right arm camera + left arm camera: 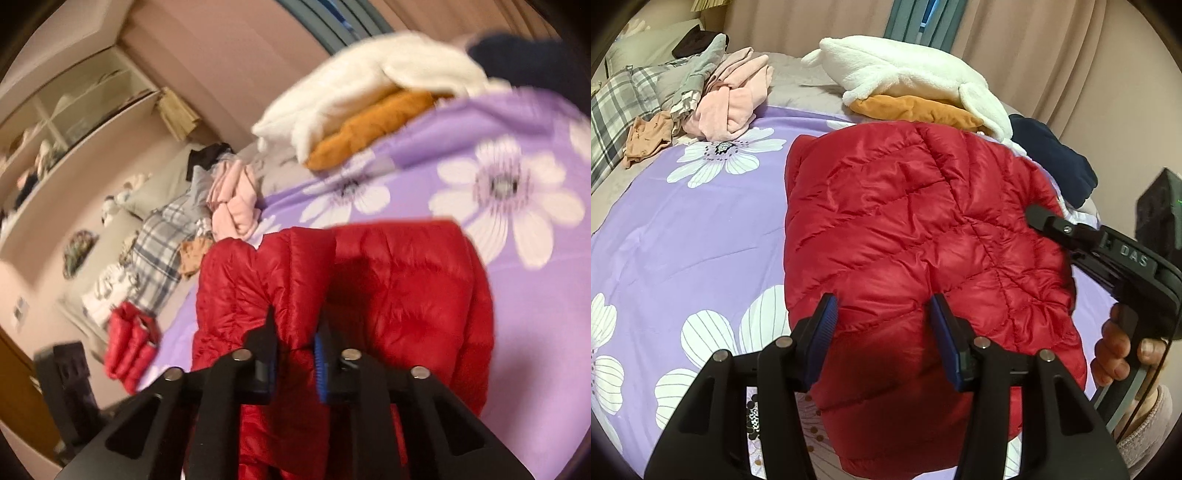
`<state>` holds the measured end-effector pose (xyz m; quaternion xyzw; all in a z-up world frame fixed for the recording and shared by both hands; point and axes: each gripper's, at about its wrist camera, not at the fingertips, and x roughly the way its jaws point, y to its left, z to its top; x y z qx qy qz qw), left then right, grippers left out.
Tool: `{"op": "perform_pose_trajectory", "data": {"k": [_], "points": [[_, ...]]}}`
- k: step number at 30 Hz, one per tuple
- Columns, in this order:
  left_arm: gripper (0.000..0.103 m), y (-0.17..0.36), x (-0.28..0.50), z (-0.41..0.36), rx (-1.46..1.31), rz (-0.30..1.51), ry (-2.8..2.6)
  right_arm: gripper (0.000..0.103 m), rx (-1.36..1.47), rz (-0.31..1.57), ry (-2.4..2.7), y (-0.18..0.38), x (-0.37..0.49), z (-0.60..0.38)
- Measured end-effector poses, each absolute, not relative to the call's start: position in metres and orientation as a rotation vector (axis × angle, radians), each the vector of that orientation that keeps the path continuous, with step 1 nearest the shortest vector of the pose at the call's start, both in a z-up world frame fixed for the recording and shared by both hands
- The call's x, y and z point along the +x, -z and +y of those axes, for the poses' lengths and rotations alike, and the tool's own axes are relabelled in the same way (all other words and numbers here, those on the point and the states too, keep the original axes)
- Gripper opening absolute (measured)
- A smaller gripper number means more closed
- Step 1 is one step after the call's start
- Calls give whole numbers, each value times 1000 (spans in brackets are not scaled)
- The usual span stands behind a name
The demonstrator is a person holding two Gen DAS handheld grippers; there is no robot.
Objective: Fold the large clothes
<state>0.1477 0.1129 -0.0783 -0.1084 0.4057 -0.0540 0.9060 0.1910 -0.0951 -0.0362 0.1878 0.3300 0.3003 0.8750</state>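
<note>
Nearest in the left wrist view, the left gripper (882,314) stands with its jaws partly open astride a puffy ridge of the red quilted jacket (923,229); whether the blue pads (827,325) press that ridge or only flank it I cannot tell, though the placing looks meant to steady the near hem; the jacket lies folded into a compact slab on the purple flowered bedspread (683,229), near the middle of the bed. In the right wrist view, blurred, the right gripper (295,339) has its jaws drawn narrow on a fold of the jacket at its edge, seemingly pinching a layer so it can be carried over; seen from the left, that gripper reaches in from the jacket's right side, a hand (1119,350) wrapped around its handle. Further off, a white fleece (908,74) rests on an orange garment (916,110), a navy garment (1052,155) just beside; a pink heap (735,99) and plaid cloth (613,110) crowd the far left, likely awaiting folding.
</note>
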Motion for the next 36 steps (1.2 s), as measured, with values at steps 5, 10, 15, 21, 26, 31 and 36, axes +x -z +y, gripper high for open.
{"op": "perform_pose_trajectory", "data": {"k": [5, 10, 15, 21, 26, 31, 36], "points": [[53, 71, 147, 110, -245, 817, 138, 10, 421, 599, -591, 18, 176, -114], [55, 76, 153, 102, -222, 833, 142, 10, 417, 672, -459, 45, 181, -133], [55, 81, 155, 97, -208, 843, 142, 10, 414, 767, -388, 84, 188, -135], [52, 73, 161, 96, -200, 817, 142, 10, 405, 776, -388, 91, 187, -136], [51, 69, 177, 95, -202, 767, 134, 10, 422, 775, -387, 95, 183, -139], [48, 80, 197, 91, -163, 784, 119, 10, 414, 776, -385, 95, 184, -138], [48, 94, 205, 86, -111, 815, 103, 10, 416, 776, -385, 98, 185, -138]]}}
